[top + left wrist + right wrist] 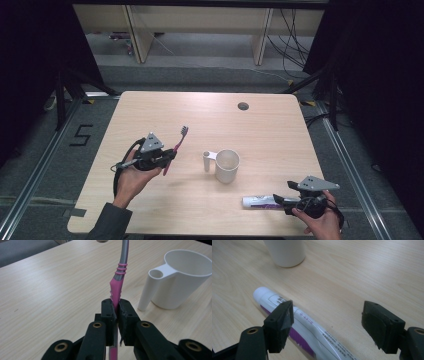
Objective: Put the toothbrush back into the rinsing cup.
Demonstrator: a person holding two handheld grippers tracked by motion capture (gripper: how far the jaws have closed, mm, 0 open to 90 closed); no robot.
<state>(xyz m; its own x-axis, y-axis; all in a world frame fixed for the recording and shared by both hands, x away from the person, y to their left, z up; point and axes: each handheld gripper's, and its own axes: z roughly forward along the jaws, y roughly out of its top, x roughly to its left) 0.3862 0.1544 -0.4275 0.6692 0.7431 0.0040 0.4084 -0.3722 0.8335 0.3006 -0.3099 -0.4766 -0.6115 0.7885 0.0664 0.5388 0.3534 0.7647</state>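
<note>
Toothbrush (117, 287) clamped in my left gripper (117, 311), left of cup (227, 165), ready for paste | right gripper (328, 322) gaping over toothpaste tube (307, 327), near cup, for pickup.

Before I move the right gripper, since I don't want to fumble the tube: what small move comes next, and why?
Probably shift the right gripper sideways to centre it over the tube, then lower and close. Its jaws are open, and the tube lies flat under one jaw, not between them. The left gripper already holds the toothbrush.

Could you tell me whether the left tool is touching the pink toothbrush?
Touching. In the left gripper view the left tool has its jaws shut on the pink toothbrush handle, gripping it from both sides.
</note>
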